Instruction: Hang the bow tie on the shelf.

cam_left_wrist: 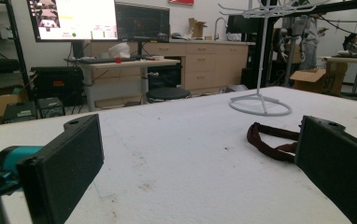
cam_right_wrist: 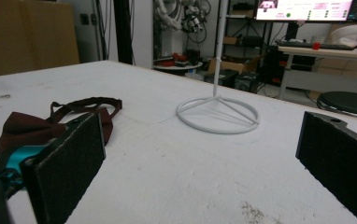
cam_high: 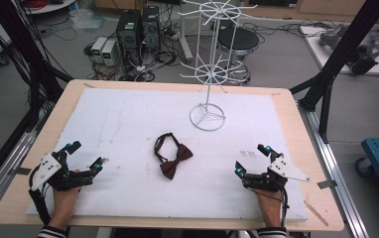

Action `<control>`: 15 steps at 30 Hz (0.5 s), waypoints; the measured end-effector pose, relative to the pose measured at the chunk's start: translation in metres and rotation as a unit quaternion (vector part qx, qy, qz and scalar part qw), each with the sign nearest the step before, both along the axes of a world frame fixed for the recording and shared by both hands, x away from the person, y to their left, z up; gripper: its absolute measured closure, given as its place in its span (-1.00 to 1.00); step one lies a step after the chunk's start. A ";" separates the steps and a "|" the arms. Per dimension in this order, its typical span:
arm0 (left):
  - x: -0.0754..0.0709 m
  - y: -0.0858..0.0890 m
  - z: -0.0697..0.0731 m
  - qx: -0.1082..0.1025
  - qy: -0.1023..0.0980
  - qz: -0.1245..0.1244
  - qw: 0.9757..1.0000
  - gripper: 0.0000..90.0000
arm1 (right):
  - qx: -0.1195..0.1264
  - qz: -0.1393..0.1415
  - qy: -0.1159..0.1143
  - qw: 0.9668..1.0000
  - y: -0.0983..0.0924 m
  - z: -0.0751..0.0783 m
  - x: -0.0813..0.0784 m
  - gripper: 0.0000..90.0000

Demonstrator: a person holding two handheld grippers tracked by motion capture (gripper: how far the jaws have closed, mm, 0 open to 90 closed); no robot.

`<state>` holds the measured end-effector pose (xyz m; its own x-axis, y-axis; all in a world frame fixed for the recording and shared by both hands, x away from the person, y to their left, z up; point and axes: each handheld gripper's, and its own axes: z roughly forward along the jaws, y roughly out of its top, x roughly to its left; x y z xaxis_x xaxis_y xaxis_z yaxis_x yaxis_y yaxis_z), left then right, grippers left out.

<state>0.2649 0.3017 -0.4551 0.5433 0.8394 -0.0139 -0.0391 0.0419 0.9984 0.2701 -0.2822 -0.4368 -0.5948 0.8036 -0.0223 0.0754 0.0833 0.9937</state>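
White mat (cam_high: 128,119): one bow tie (cam_high: 172,156), one wire rack (cam_high: 208,69), two grippers (cam_high: 84,157) (cam_high: 251,159).

One dark maroon fabric bow tie with its looped strap (cam_high: 171,156) lies just in front of the one white wire display stand with a ring base (cam_high: 207,117), and two black two-jaw grippers sit either side of that stand, left (cam_high: 84,156) and right (cam_high: 250,159).

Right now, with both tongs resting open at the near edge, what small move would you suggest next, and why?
Probably ease the right tongs toward the dark red fabric bow tie. It lies flat and untouched between both open tongs, its strap loop facing the white wire hanging stand.
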 end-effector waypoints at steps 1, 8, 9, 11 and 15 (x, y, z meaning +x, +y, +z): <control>0.000 0.000 0.000 0.000 0.000 0.000 1.000 -0.96 | -0.004 0.004 -0.002 1.000 0.001 0.002 0.001 -0.99; 0.000 0.000 0.000 0.000 0.000 0.000 1.000 -0.96 | -0.020 0.043 0.017 0.999 0.006 0.022 0.009 -0.99; 0.000 0.000 0.000 0.001 0.000 0.000 1.000 -0.96 | -0.024 0.047 0.018 0.998 0.006 0.025 0.010 -0.99; 0.000 0.000 0.000 0.001 0.000 0.000 1.000 -0.96 | -0.030 0.057 0.021 0.998 0.008 0.032 0.013 -0.99; 0.000 0.000 0.000 0.003 0.000 -0.001 1.000 -0.96 | -0.046 0.083 0.032 0.995 0.013 0.043 0.022 -0.99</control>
